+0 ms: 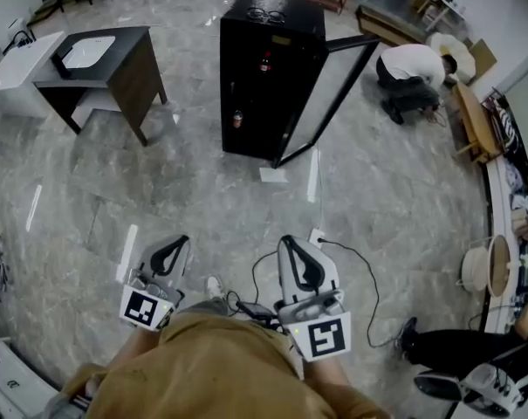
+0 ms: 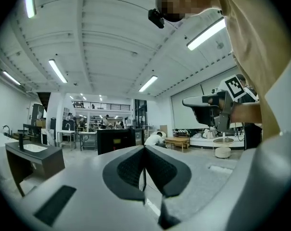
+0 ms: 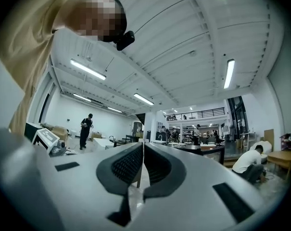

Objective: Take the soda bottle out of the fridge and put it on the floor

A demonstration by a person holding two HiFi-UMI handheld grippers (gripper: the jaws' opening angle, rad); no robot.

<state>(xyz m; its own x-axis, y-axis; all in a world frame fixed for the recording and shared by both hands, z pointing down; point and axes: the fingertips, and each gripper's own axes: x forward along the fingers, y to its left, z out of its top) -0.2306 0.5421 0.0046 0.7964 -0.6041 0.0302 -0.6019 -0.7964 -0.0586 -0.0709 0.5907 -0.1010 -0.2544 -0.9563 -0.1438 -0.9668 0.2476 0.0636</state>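
Observation:
The black fridge stands far across the floor, its glass door swung open to the right. Two small bottles show on its shelves, a dark reddish one high up and another lower down; which is the soda bottle I cannot tell. My left gripper and right gripper are held close to my body, well short of the fridge. Both are shut with nothing between the pads. In the left gripper view the shut left gripper points level at the fridge. The right gripper is shut too.
A dark table with a white sink top stands left of the fridge. A person crouches on the floor to its right. Cables trail near my feet, a white sheet lies before the fridge, and a round stool sits at right.

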